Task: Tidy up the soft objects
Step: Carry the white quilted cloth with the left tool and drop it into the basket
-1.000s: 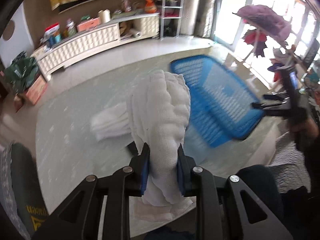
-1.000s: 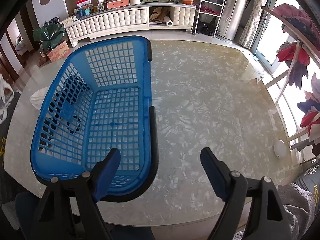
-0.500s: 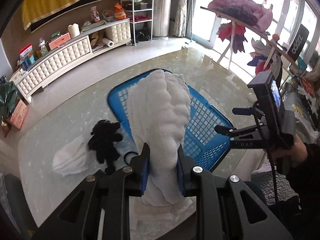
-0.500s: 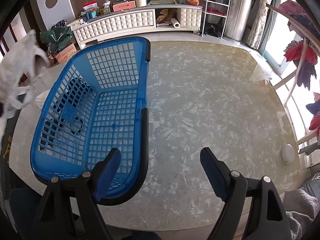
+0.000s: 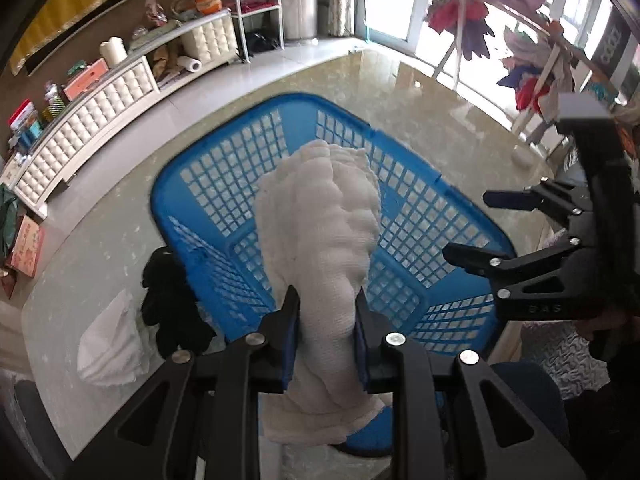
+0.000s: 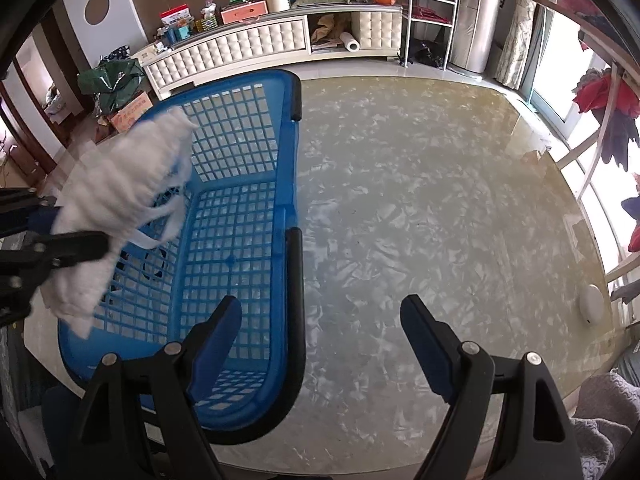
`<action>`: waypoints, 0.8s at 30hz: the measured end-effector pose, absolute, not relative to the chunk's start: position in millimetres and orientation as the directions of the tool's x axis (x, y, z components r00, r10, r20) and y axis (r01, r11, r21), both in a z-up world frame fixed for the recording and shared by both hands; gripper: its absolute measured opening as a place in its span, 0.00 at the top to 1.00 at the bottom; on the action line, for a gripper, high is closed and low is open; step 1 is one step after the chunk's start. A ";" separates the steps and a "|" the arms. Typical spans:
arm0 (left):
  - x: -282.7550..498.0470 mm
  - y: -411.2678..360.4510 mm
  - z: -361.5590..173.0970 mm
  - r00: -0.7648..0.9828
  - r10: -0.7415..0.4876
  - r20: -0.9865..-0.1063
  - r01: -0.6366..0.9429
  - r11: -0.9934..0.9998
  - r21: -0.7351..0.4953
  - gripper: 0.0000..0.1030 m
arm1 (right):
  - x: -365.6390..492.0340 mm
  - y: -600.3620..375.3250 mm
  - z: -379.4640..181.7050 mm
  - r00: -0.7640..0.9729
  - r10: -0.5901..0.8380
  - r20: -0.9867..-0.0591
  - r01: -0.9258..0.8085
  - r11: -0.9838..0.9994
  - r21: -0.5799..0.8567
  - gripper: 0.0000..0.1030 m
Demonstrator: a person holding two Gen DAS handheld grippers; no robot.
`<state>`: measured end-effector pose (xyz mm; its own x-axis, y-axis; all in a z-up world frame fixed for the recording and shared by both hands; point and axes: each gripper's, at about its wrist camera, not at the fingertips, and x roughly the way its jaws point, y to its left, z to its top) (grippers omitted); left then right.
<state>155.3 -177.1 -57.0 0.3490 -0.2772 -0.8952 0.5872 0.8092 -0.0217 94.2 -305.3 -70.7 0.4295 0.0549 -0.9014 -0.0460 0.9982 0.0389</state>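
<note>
My left gripper [image 5: 325,312] is shut on a white waffle-weave towel [image 5: 320,232] and holds it in the air over the blue plastic basket [image 5: 404,208]. The towel [image 6: 120,184] and the left gripper's fingers [image 6: 76,246] show at the left of the right wrist view, above the basket [image 6: 240,240]. My right gripper [image 6: 320,324] is open and empty, just above the basket's near right rim; it also shows in the left wrist view [image 5: 472,228]. A black soft item [image 5: 168,300] and a white cloth [image 5: 108,344] lie on the table left of the basket.
The basket stands on a glossy marbled table [image 6: 420,200]. A small white round object [image 6: 591,303] lies near the table's right edge. A white cabinet [image 6: 248,48] and a drying rack with clothes [image 5: 480,20] stand beyond the table.
My left gripper has swung right with the towel, from over the table beside the basket to over the basket. The right gripper has barely moved.
</note>
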 end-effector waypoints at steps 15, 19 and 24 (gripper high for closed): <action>166.8 -201.4 -92.3 0.309 -0.223 -0.925 0.656 0.754 0.037 0.79 | 85.5 -313.4 -70.9 0.411 0.031 -0.911 -0.030 0.999 0.021 0.29; 164.7 -207.7 -91.4 0.311 -0.199 -0.929 0.673 0.737 0.067 0.78 | 86.5 -308.3 -72.5 0.409 0.035 -0.912 -0.032 0.999 0.024 0.30; 168.3 -213.1 -95.4 0.306 -0.195 -0.932 0.675 0.735 0.067 0.75 | 84.3 -308.3 -72.1 0.410 0.055 -0.910 -0.024 0.998 0.050 0.31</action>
